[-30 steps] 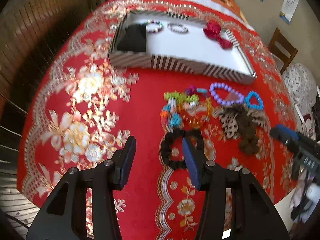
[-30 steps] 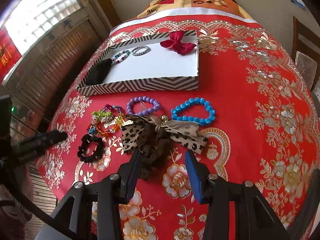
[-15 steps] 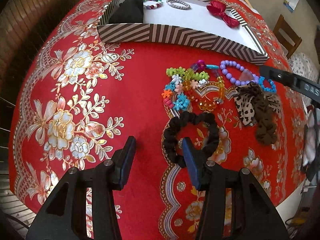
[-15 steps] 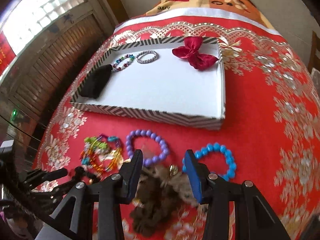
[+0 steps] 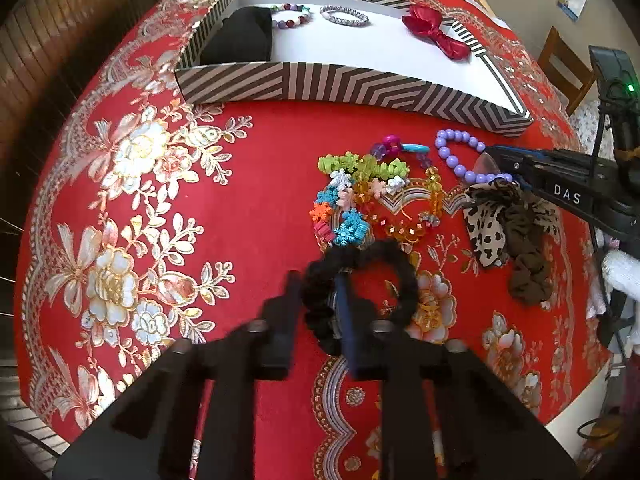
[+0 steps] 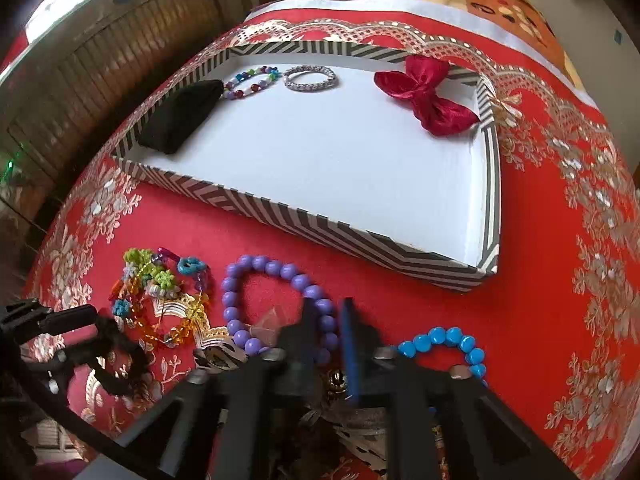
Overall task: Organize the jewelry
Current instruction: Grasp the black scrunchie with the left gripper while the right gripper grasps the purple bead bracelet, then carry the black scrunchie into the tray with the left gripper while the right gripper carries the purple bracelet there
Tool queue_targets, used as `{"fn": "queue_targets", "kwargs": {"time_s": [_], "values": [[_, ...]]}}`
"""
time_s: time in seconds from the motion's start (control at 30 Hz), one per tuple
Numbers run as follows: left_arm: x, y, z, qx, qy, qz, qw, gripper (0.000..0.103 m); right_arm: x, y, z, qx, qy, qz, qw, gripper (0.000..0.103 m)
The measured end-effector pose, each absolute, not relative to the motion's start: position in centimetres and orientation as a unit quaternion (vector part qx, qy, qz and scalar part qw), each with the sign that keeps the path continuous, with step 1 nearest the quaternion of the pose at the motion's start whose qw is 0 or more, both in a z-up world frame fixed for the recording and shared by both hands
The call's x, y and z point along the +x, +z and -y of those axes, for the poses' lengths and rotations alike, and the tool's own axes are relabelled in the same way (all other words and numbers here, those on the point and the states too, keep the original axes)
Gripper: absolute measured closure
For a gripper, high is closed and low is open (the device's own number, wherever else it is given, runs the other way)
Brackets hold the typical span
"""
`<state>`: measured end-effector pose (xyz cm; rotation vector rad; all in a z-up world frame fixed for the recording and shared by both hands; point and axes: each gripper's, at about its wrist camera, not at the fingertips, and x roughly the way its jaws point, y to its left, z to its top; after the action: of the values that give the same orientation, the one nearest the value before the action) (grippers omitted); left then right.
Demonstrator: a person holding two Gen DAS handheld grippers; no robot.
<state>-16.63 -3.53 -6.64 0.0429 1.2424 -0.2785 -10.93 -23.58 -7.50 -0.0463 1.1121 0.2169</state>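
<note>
Left tool (image 5: 318, 312): pointing steeply down at the near middle of the worktop; jaws closing, with the left side of the black scrunchie (image 5: 356, 296) between them; the pads look to be pressing on its band.
Right tool (image 6: 328, 344): jaws pressed nearly together over the purple bracelet (image 6: 276, 308); the near-right beads of the ring sit at its tips, but whether a bead is pinched cannot be told.
Black scrunchie: lying on the red cloth (image 5: 248, 208), just near of the colourful pile.
Colourful pile (image 5: 360, 200): green, orange and blue flower-bead bands tangled with an amber bead bracelet, between the scrunchie and the tray.
Purple bracelet: on the cloth, right of the pile, just near the tray's near wall.
Blue bracelet (image 6: 448, 348): on the cloth, right of the right tool, apart from the purple one.
Leopard bow (image 5: 504, 224): with a brown scrunchie, on the cloth to the right, partly under the right tool.
Tray (image 6: 360, 232): striped walls, white floor, at the far side of the worktop.
In the tray: black pouch (image 6: 180, 116) in the far-left corner, a mixed-bead bracelet (image 6: 250, 82) touching it, a silver-grey band (image 6: 310, 78) just right of that, a red bow (image 6: 424, 96) in the far-right corner.
White glove (image 5: 622, 276): at the right edge, behind the right tool.
</note>
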Motion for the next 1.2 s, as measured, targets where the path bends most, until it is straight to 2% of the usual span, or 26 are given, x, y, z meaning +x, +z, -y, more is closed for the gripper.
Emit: {"fn": "queue_targets", "kwargs": {"time_s": [0.37,0.73,1.2], "values": [[-16.2,-2.6,2.4,-0.009,-0.134,-0.549,0.825,0.092,-13.2,-1.9,24.5,0.028,0.128,-0.469,0.874,0.094],[-14.5,2.1,3.6,-0.001,-0.133,-0.504,0.853,0.092,-14.7,3.8,25.8,0.033,0.129,-0.419,0.898,0.094],[-10.5,4.1,5.6,0.024,-0.128,-0.481,0.867,0.092,-14.2,6.4,27.8,0.029,0.112,-0.401,0.909,0.094]]}}
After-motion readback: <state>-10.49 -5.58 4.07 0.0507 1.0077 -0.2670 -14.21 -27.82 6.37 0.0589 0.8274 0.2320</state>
